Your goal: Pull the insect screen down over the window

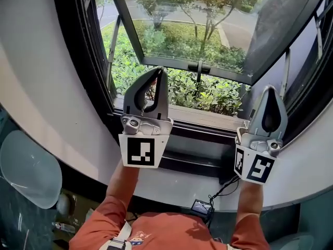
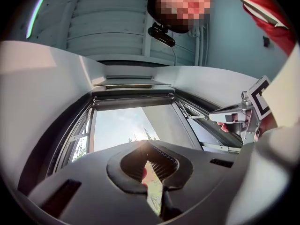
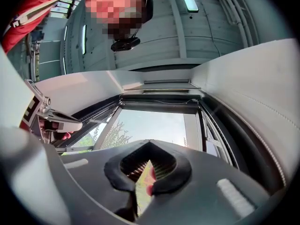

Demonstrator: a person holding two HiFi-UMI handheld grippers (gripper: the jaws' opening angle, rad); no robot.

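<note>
Both tools are closed on nothing. The left tool and right tool are held up side by side just above the sill, aimed at the open window, I'd guess to get ready for reaching up. The insect screen looks rolled up in its dark housing along the top of the frame, not pulled down yet.

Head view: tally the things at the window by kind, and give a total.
Hand-held grippers: 2 (left hand-held gripper, right hand-held gripper)
Open sash: 1
Sash handle: 1
Total: 4
</note>
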